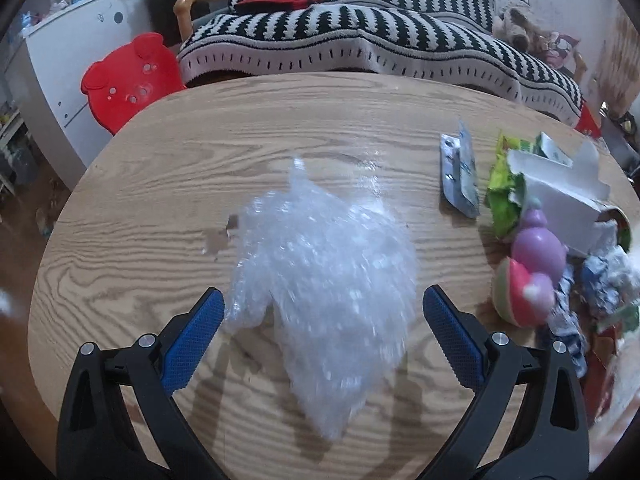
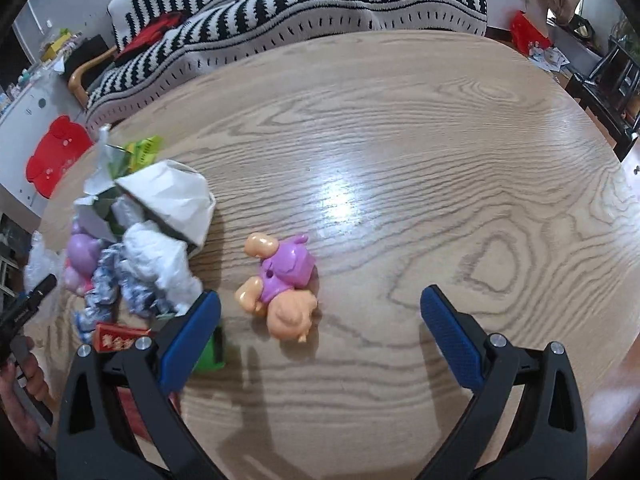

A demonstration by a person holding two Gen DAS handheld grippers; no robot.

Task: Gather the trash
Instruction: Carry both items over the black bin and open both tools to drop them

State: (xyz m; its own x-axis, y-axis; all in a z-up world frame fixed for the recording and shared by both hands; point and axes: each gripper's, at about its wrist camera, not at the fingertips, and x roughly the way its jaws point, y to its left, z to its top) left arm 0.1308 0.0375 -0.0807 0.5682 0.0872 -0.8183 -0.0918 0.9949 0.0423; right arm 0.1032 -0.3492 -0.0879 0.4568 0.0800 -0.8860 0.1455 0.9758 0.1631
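A crumpled clear bubble-wrap sheet (image 1: 324,276) lies on the round wooden table (image 1: 200,152), reaching between the blue pads of my left gripper (image 1: 323,300), which stands open around its near part. At the right sit a silver foil wrapper (image 1: 460,176), a green wrapper (image 1: 504,184), a torn white box (image 1: 560,196), crumpled paper (image 1: 608,280) and two plastic toys (image 1: 532,264). In the right wrist view my right gripper (image 2: 320,300) is open above a pink and orange toy figure (image 2: 280,284). The trash pile (image 2: 148,240) lies left of it, with a red packet (image 2: 116,338) and a green piece (image 2: 210,352).
A sofa with a black-and-white striped cover (image 1: 360,40) stands behind the table. A red plastic stool (image 1: 128,80) sits at the far left beside a white cabinet (image 1: 60,60). A dark chair (image 2: 612,84) is at the far right. A person's hand (image 2: 24,380) holds the left gripper.
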